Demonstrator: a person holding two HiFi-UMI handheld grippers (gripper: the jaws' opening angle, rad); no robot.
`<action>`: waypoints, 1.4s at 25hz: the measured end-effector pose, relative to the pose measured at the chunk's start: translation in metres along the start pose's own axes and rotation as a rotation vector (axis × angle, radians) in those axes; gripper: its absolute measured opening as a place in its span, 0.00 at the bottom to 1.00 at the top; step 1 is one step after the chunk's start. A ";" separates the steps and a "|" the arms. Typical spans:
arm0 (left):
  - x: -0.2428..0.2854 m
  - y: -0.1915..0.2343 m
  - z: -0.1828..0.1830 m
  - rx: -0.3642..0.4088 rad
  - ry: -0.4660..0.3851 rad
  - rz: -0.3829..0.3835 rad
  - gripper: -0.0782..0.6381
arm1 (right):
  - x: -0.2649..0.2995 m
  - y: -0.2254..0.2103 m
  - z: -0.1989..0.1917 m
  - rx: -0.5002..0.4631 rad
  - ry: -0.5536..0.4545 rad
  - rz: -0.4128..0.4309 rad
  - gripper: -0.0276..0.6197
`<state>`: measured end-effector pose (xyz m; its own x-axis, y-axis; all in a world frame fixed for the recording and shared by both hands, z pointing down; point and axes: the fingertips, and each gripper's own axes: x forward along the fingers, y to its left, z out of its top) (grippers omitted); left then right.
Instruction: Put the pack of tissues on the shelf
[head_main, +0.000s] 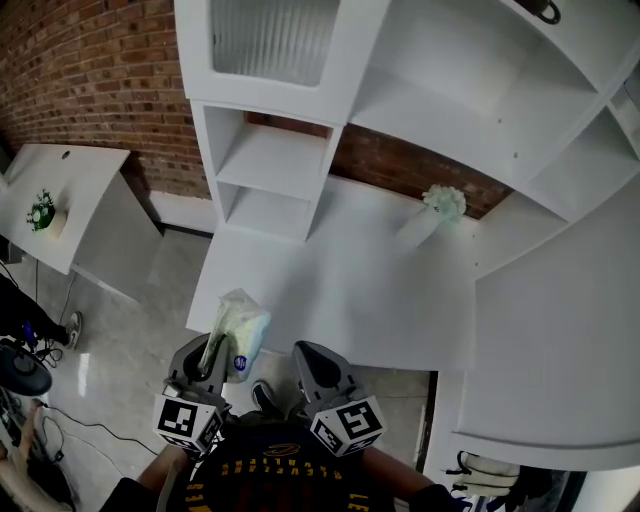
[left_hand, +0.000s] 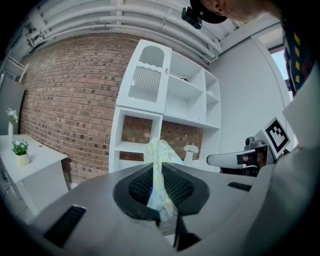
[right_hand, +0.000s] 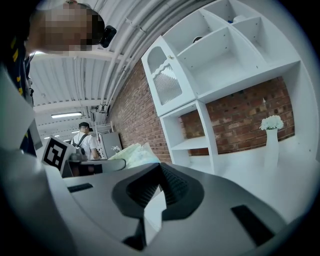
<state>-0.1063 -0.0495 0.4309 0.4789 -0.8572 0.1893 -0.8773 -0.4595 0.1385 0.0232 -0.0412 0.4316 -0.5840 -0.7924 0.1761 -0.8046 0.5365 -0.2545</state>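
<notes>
The pack of tissues (head_main: 243, 322) is a soft pale green and white packet. My left gripper (head_main: 212, 352) is shut on its near end, just in front of the white desk's near left corner. In the left gripper view the tissue pack (left_hand: 159, 155) stands up between the dark pads of the left gripper (left_hand: 159, 167). The white shelf unit (head_main: 268, 165) with open compartments rises ahead on the desk against a brick wall. My right gripper (head_main: 303, 354) hovers beside the left one, to the right. In its own view the right gripper (right_hand: 161, 167) is shut with nothing between its pads.
A white vase of pale flowers (head_main: 441, 205) stands on the desk (head_main: 380, 290) at the back right. Larger shelves (head_main: 470, 90) run along the right. A side table (head_main: 90, 190) with a small potted plant (head_main: 42, 212) is at the left. A person (right_hand: 86, 142) stands far off.
</notes>
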 end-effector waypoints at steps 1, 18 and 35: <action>0.003 0.002 0.001 -0.003 -0.001 0.000 0.15 | 0.001 -0.003 0.001 -0.001 -0.003 -0.007 0.05; 0.075 0.027 0.045 0.033 -0.043 0.067 0.16 | 0.068 -0.062 0.055 -0.031 -0.053 0.061 0.05; 0.182 0.059 0.083 0.130 -0.090 0.181 0.16 | 0.144 -0.126 0.085 -0.052 0.007 0.172 0.05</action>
<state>-0.0730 -0.2519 0.3933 0.3135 -0.9431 0.1111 -0.9482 -0.3171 -0.0168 0.0499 -0.2480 0.4084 -0.7140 -0.6858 0.1411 -0.6973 0.6782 -0.2321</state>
